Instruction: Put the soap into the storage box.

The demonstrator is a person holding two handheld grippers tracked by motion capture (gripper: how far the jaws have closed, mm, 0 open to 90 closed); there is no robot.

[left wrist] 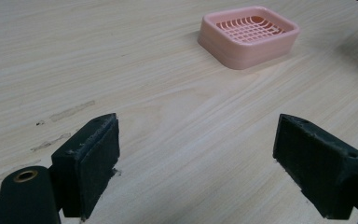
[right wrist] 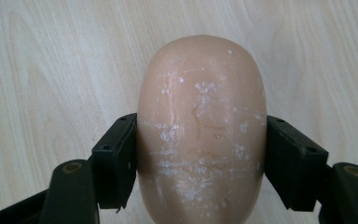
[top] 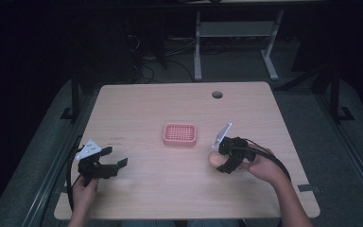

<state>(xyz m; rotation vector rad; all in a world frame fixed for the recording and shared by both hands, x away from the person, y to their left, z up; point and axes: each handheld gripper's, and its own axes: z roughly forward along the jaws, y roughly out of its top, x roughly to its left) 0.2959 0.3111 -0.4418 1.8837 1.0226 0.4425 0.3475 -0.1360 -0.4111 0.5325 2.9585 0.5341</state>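
The right gripper [top: 223, 158] pinches a peach-coloured bar of soap [right wrist: 201, 130] across its width. In the right gripper view both black pads press flat against the bar's two long sides, one on each flank, and the rounded far end of the soap juts well forward of the jaws. The bar's upper face is smeared with white dried flecks and faint scratches. Beneath it lies the pale wooden table [right wrist: 42, 70]; whether the soap touches the wood or is lifted just clear of it cannot be told. In the high view the soap [top: 214, 159] shows as a small pale lump at the tip of the right gripper, on the side toward the table's middle, with the person's right hand [top: 263, 166] behind it.

The pink soap dish [top: 180, 134], a slotted rectangular tray with rounded corners, sits ahead of the right gripper and to its left, near but apart from it.

The left gripper [left wrist: 196, 163] has its jaws spread wide, with nothing between them but bare table. It hovers low over the wood near the person's edge, held by the left hand [top: 83, 190]. From this gripper the soap dish [left wrist: 249, 33] lies ahead and to the right, well apart.
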